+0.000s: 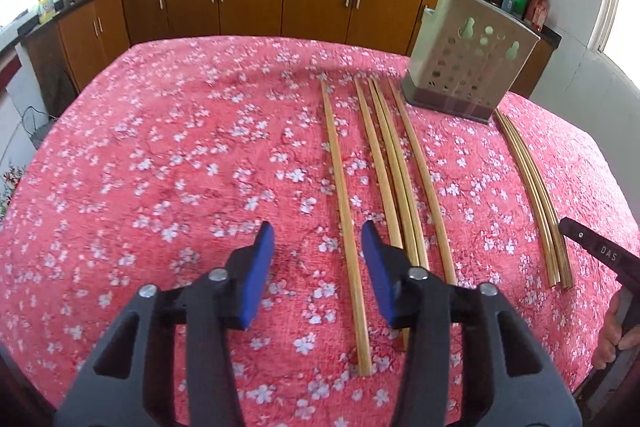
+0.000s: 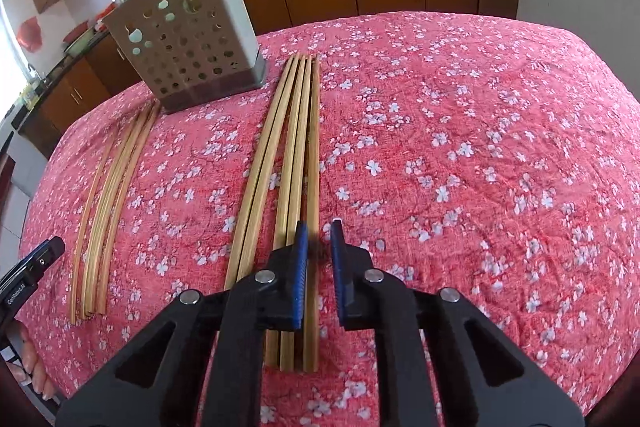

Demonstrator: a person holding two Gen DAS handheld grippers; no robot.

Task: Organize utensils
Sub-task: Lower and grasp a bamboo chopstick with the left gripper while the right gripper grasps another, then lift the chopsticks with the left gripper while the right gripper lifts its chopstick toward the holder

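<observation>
Several bamboo chopsticks lie lengthwise on a pink floral tablecloth in two groups. In the left wrist view the nearer group [image 1: 384, 179] lies ahead of my left gripper [image 1: 318, 239], which is open and empty, its jaws either side of the leftmost chopstick [image 1: 344, 211]. The second group [image 1: 536, 195] lies to the right. In the right wrist view my right gripper [image 2: 319, 239] is open with a narrow gap, just above the rightmost chopsticks of that second group [image 2: 288, 155]. A perforated grey utensil holder [image 1: 468, 67] stands upright beyond the chopsticks; it also shows in the right wrist view [image 2: 188, 35].
The pink tablecloth [image 1: 160, 167] covers the whole table. Wooden kitchen cabinets [image 1: 248, 3] with a dark counter, woks and bowls run behind it. The other gripper shows at each view's edge, right [image 1: 596, 251] and left [image 2: 32, 267].
</observation>
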